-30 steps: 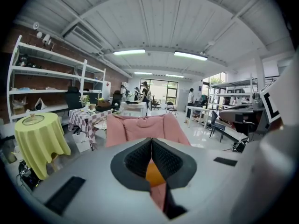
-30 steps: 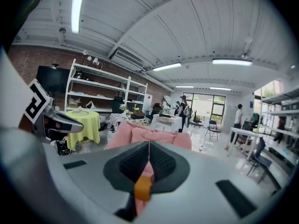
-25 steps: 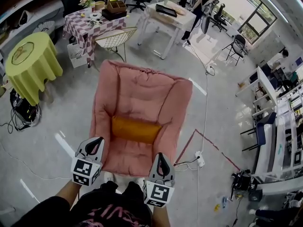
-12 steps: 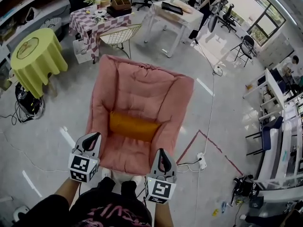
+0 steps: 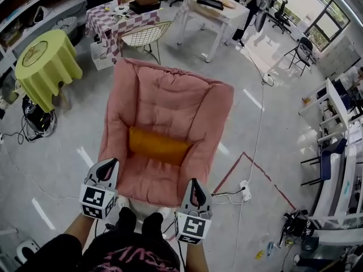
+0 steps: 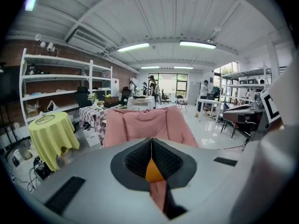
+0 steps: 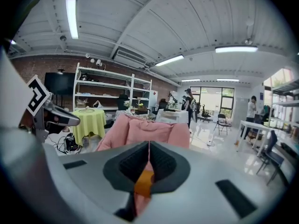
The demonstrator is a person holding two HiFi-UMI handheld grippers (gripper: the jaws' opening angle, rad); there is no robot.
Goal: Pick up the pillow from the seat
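Head view: pale grey floor (image 5: 68, 152) fills most of the frame, with a workshop room around it. At centre stands a big pink padded armchair (image 5: 170, 101), its back toward the top of the frame and its seat front edge toward the person.

Behind the armchair, from left:
- a round table under a yellow-green cloth (image 5: 42, 61)
- a table in a checked cloth (image 5: 110, 21), with small items on top too small to name
- a white table (image 5: 212, 10)
- a wire-frame chair (image 5: 139, 35), just behind the armchair's back

The orange pillow (image 5: 157, 146) lies across the seat at the foot of the backrest, long side running left to right. It touches both cushions and is well clear of both grippers.

The left gripper (image 5: 110, 164) is at the seat's front left corner, pointing toward the armchair. In the left gripper view (image 6: 151, 146) the two dark pads meet in a closed line with nothing between them; the pink and orange below them are armchair and pillow farther off.

The right gripper (image 5: 194, 185) is at the front right corner of the seat. In the right gripper view (image 7: 148, 148) its pads are likewise pressed together and empty, pointed at the armchair.

A red tape line (image 5: 266, 177) angles across the floor to the right of the armchair. A white power strip (image 5: 245, 190) lies near the tape, with its cable trailing.
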